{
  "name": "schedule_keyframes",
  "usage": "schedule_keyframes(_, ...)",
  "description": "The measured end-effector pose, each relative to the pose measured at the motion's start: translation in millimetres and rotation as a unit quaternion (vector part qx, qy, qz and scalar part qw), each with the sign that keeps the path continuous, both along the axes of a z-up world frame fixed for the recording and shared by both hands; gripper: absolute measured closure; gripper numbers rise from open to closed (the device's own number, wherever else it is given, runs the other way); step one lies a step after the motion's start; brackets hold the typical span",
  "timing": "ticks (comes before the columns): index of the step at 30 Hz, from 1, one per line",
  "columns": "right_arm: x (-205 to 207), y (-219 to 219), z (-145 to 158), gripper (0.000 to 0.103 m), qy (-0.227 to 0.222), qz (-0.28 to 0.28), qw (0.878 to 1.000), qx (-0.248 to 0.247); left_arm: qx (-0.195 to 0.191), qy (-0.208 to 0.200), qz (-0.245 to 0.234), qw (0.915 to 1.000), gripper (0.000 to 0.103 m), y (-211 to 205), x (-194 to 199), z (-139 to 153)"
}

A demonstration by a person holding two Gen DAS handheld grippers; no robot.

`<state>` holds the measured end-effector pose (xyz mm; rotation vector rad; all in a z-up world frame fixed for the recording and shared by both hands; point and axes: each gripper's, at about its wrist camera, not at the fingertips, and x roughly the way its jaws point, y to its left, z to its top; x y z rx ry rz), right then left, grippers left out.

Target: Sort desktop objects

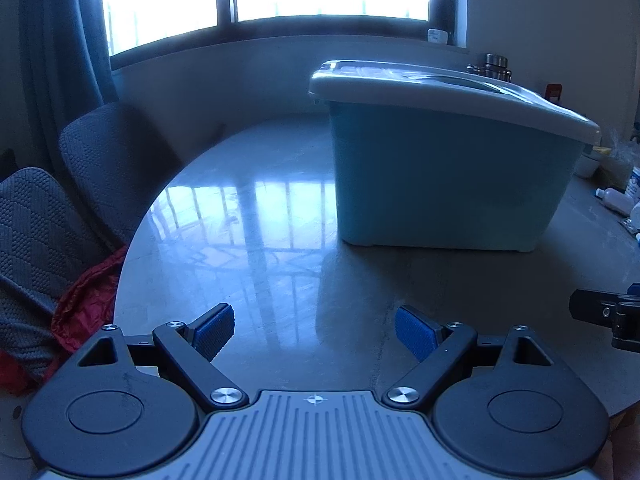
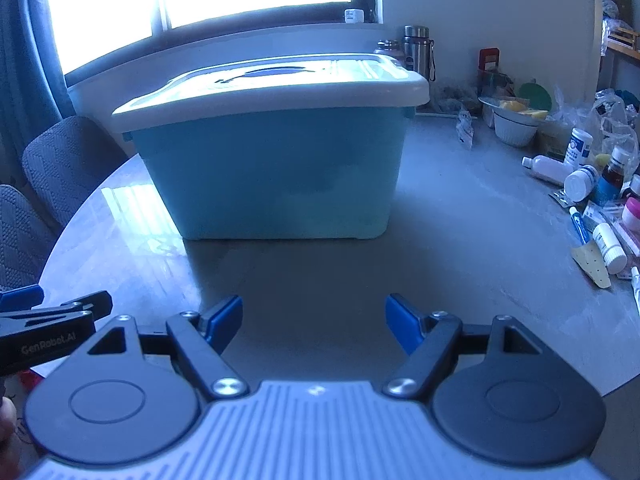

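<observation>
A light-blue storage box (image 1: 436, 176) with a closed white lid (image 1: 440, 88) stands on the round grey table (image 1: 248, 240); it also shows in the right wrist view (image 2: 272, 176). My left gripper (image 1: 314, 332) is open and empty, low over the table's near edge, left of the box. My right gripper (image 2: 314, 324) is open and empty, in front of the box. Several small bottles and tubes (image 2: 592, 200) lie scattered on the table to the right of the box.
Two grey chairs (image 1: 100, 152) stand at the table's left, with a red cloth (image 1: 88, 308) below them. A white bowl (image 2: 514, 128), metal flasks (image 2: 418, 50) and plastic bags (image 2: 612, 120) crowd the far right. A window is behind.
</observation>
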<state>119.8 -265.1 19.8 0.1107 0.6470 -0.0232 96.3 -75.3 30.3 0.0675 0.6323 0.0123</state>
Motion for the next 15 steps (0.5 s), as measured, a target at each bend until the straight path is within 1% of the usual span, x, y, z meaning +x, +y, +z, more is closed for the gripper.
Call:
schedule_keyframes(4,0.8,-0.5,-0.5,0.025,-0.001,0.001,1.000,0.000,-0.004,-0.002,0.005,1.0000,0.014,0.2,1.6,0.7)
schedule_keyframes(8,2.0,-1.8,-1.1,0.025,0.001,0.000,1.000,0.002,0.000,-0.005,0.008,1.0000,0.014,-1.5,4.9,2.4)
schedule_keyframes(15,3.4,-0.5,-1.2,0.025,0.004,0.003,1.000,0.003,-0.001,0.000,0.009,1.0000,0.014,-0.1,7.9,1.9)
